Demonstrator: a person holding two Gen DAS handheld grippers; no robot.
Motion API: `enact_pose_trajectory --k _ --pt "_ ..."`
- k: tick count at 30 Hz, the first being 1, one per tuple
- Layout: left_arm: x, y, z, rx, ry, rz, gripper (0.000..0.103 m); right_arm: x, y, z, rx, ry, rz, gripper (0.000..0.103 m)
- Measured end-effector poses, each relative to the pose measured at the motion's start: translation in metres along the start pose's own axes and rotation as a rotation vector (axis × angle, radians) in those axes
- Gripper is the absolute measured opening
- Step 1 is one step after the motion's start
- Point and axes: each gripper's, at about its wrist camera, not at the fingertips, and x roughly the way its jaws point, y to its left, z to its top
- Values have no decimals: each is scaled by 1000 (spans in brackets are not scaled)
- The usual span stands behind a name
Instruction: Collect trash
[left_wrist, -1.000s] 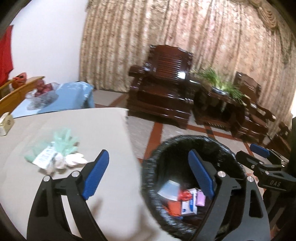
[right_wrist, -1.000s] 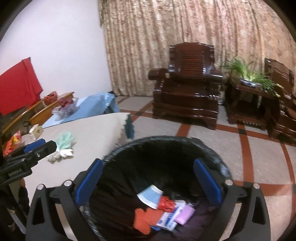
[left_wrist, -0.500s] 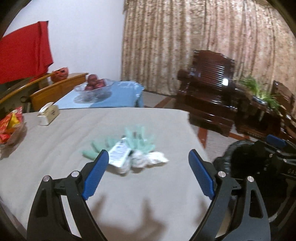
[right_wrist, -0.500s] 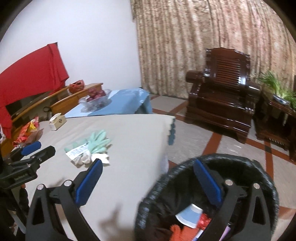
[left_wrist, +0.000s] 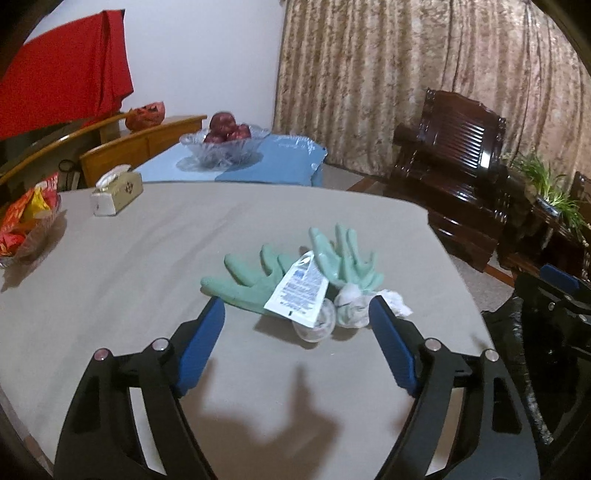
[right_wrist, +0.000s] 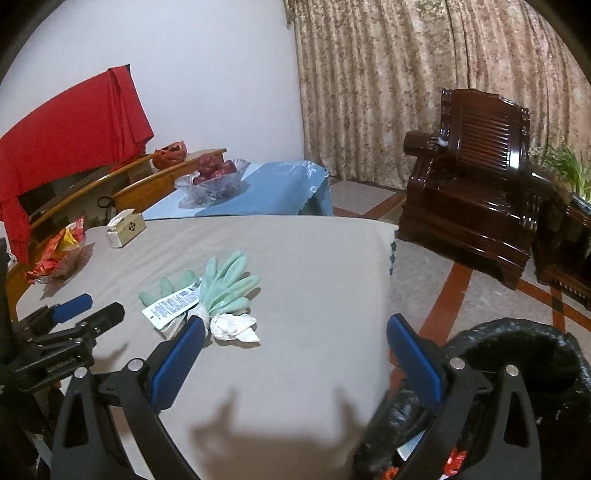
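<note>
On the grey-covered counter (left_wrist: 129, 258) lies a small heap of trash: two mint-green rubber gloves (left_wrist: 258, 280), a white sachet (left_wrist: 298, 291) propped across them and printed with blue lines too small to read, and crumpled white tissue (left_wrist: 354, 302) just beside the glove cuffs. The left claw (left_wrist: 297, 339) hangs over the counter just short of this heap, its blue-padded jaws wide apart though they have just been closing a little, with nothing pressed between them. The right claw (right_wrist: 295, 354) is likewise spread wide and holds nothing, its left pad near the tissue and its right pad over the rim of the black-lined trash bin (right_wrist: 517, 350) standing off the counter's edge. A tissue box (left_wrist: 116, 192) bears a diamond emblem with no legible words. Red snack packets (left_wrist: 26, 221) sit in a clear dish at the far left.
</note>
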Motion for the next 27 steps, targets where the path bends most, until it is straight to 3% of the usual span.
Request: enact_pose_trajectory --k 9,20,25,27 --pt "38 17 -11 -31 67 -1 64 50 18 -8 -23 80 23 96" --pt "77 31 -6 -97 131 -62 63 80 37 -10 -64 118 47 95" --pt "88 29 -6 -120 155 -121 45 85 36 -13 -65 131 46 95" --pt "89 26 -6 -117 151 -146 27 86 36 -14 -66 133 45 95"
